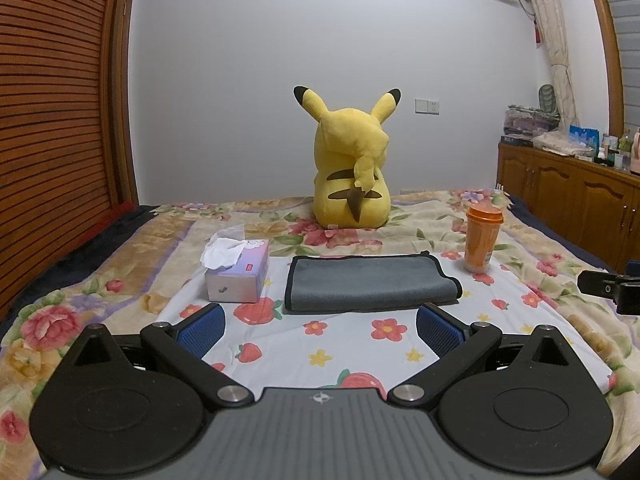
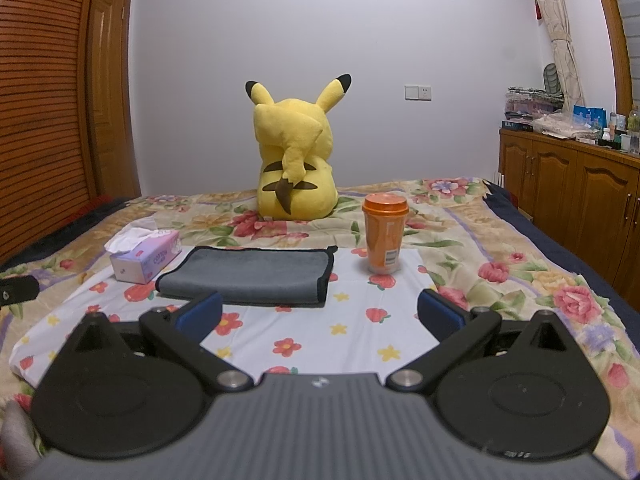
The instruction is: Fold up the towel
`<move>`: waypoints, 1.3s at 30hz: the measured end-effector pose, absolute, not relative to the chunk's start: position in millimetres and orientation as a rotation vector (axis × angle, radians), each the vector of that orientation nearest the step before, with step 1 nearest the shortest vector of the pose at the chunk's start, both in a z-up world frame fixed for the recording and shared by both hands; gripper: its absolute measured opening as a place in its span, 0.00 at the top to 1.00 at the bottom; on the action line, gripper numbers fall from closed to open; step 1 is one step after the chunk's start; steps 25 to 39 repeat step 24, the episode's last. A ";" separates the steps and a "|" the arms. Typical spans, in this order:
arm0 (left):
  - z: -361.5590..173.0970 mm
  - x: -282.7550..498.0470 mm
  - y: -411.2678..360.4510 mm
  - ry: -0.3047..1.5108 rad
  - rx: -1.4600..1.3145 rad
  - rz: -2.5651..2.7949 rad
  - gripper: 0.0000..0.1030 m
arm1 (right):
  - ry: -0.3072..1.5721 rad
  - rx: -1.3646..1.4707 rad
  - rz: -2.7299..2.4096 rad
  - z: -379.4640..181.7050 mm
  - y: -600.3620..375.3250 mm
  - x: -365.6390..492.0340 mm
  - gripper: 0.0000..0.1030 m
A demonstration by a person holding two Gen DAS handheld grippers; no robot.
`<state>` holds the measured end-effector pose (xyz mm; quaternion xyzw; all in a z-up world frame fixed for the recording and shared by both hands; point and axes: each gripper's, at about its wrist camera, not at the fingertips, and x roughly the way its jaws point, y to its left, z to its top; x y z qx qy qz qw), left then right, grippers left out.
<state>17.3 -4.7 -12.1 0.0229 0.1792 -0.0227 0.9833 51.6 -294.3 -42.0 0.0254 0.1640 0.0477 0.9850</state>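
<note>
A grey towel with a black border point(image 1: 370, 283) lies folded flat on a white flowered cloth point(image 1: 340, 344) on the bed. It also shows in the right wrist view point(image 2: 248, 276). My left gripper point(image 1: 320, 330) is open and empty, just in front of the towel's near edge. My right gripper point(image 2: 320, 312) is open and empty, in front of the towel and to its right. Part of the right gripper shows at the right edge of the left wrist view point(image 1: 612, 288).
A tissue box point(image 1: 236, 276) stands left of the towel, an orange cup with a lid point(image 1: 482, 238) to its right. A yellow plush toy point(image 1: 352, 168) sits behind. A wooden cabinet point(image 2: 580, 184) lines the right wall, a slatted wooden panel point(image 1: 56, 112) the left.
</note>
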 end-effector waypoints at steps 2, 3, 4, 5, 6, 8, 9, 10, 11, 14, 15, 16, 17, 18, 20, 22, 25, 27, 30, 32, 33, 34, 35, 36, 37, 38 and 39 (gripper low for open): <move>-12.1 17.1 -4.6 0.360 0.047 -0.046 0.00 | 0.330 0.052 0.096 -42.2 -294.1 51.5 0.00; -12.1 17.1 -4.9 0.360 0.046 -0.045 0.00 | 0.330 0.052 0.096 -42.1 -294.3 51.7 0.00; -12.2 16.8 -4.5 0.360 0.046 -0.046 0.00 | 0.330 0.052 0.096 -42.2 -294.1 51.4 0.00; -12.2 17.0 -4.8 0.360 0.046 -0.045 0.00 | 0.330 0.052 0.096 -42.1 -294.1 51.5 0.00; -12.1 17.0 -5.1 0.360 0.046 -0.045 0.00 | 0.330 0.052 0.096 -42.1 -294.2 51.7 0.00; -12.2 16.9 -5.1 0.361 0.047 -0.045 0.00 | 0.329 0.052 0.096 -42.1 -294.0 51.5 0.00; -12.2 17.0 -5.3 0.361 0.047 -0.045 0.00 | 0.329 0.052 0.096 -42.0 -294.2 51.6 0.00; -12.2 16.9 -5.3 0.361 0.046 -0.045 0.00 | 0.329 0.052 0.096 -42.1 -294.1 51.5 0.00; -12.3 16.4 -4.8 0.360 0.047 -0.046 0.00 | 0.330 0.052 0.096 -42.3 -294.0 51.4 0.00; -12.6 16.9 -4.8 0.360 0.047 -0.045 0.00 | 0.329 0.052 0.096 -42.3 -294.0 51.3 0.00; -11.7 16.4 -6.0 0.360 0.048 -0.045 0.00 | 0.329 0.052 0.096 -42.3 -294.0 51.4 0.00; -11.6 16.5 -6.4 0.360 0.047 -0.045 0.00 | 0.329 0.053 0.096 -42.3 -294.1 51.7 0.00; -11.6 16.4 -6.3 0.360 0.048 -0.045 0.00 | 0.329 0.053 0.096 -41.3 -294.0 51.9 0.00; -11.6 16.5 -6.4 0.359 0.047 -0.045 0.00 | 0.329 0.053 0.096 -41.3 -294.1 51.9 0.00; -11.7 16.4 -6.3 0.360 0.048 -0.045 0.00 | 0.328 0.053 0.096 -41.4 -294.1 51.9 0.00; -11.7 16.2 -6.1 0.360 0.048 -0.045 0.00 | 0.329 0.053 0.096 -41.5 -294.1 51.8 0.00; -11.6 16.3 -6.2 0.360 0.048 -0.045 0.00 | 0.328 0.053 0.096 -41.3 -294.2 52.0 0.00; -11.6 16.3 -6.2 0.360 0.048 -0.045 0.00 | 0.328 0.053 0.096 -41.3 -294.2 52.0 0.00; -11.6 16.3 -6.2 0.360 0.048 -0.045 0.00 | 0.328 0.053 0.096 -41.3 -294.2 52.0 0.00; -11.6 16.3 -6.2 0.360 0.048 -0.045 0.00 | 0.328 0.053 0.096 -41.3 -294.2 52.0 0.00; -11.6 16.3 -6.2 0.360 0.048 -0.045 0.00 | 0.328 0.053 0.096 -41.3 -294.2 52.0 0.00; -11.6 16.3 -6.2 0.360 0.048 -0.045 0.00 | 0.328 0.053 0.096 -41.3 -294.2 52.0 0.00; -11.6 16.3 -6.2 0.360 0.048 -0.045 0.00 | 0.328 0.053 0.096 -41.3 -294.2 52.0 0.00; -11.6 16.3 -6.2 0.360 0.048 -0.045 0.00 | 0.328 0.053 0.096 -41.3 -294.2 52.0 0.00; -11.6 16.3 -6.2 0.360 0.048 -0.045 0.00 | 0.328 0.053 0.096 -41.3 -294.2 52.0 0.00; -11.6 16.3 -6.2 0.360 0.048 -0.045 0.00 | 0.328 0.053 0.096 -41.3 -294.2 52.0 0.00; -11.6 16.3 -6.2 0.360 0.048 -0.045 0.00 | 0.328 0.053 0.096 -41.3 -294.2 52.0 0.00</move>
